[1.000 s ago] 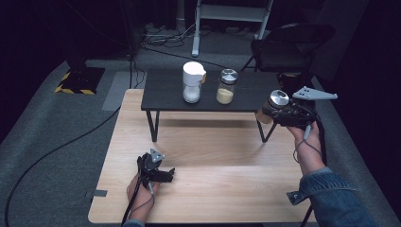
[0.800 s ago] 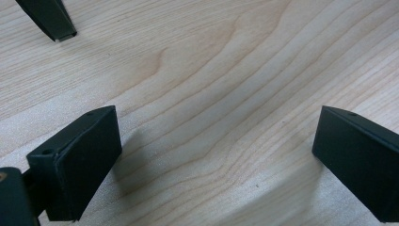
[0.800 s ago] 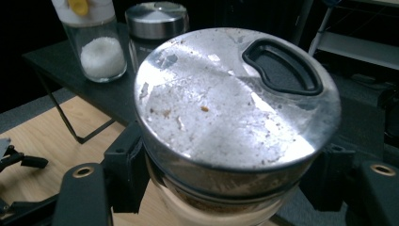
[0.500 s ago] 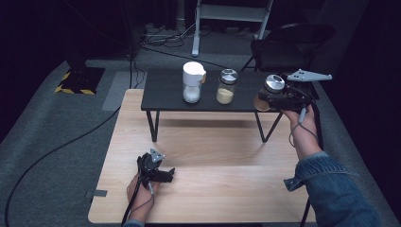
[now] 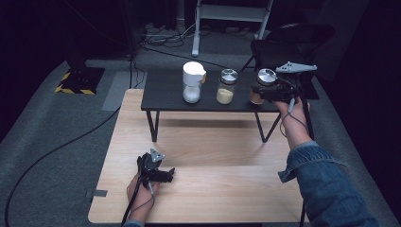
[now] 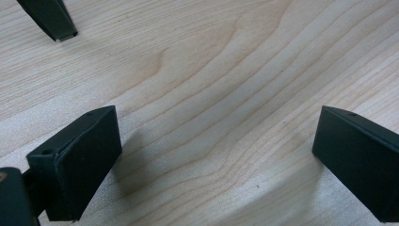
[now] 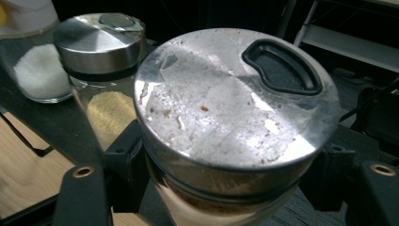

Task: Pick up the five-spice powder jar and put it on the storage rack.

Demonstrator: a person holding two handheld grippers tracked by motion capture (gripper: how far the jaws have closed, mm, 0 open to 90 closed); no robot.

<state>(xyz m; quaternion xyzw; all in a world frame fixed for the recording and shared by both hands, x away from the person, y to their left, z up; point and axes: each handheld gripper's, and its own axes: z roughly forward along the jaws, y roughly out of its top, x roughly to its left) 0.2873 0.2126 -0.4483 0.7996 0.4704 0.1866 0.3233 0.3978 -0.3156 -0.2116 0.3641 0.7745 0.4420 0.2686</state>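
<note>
Right gripper (image 5: 259,93) has carried the brown-spice jar (image 5: 264,85) left over the black shelf's (image 5: 165,92) right end, beside the yellow-spice jar (image 5: 226,86); jaws clamped on its glass. Left gripper (image 5: 171,173) unmoved on the wooden table (image 5: 227,146), jaws wide apart, nothing between them.

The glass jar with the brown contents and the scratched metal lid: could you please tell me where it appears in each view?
High view: the glass jar with brown contents and scratched metal lid stands at the right end of the black side table, in the right hand-held gripper.
Left gripper view: bare wood.
Right gripper view: centre foreground, between the jaws.
Shared landmark: the metal-lidded jar of yellow grains beside it.
</note>
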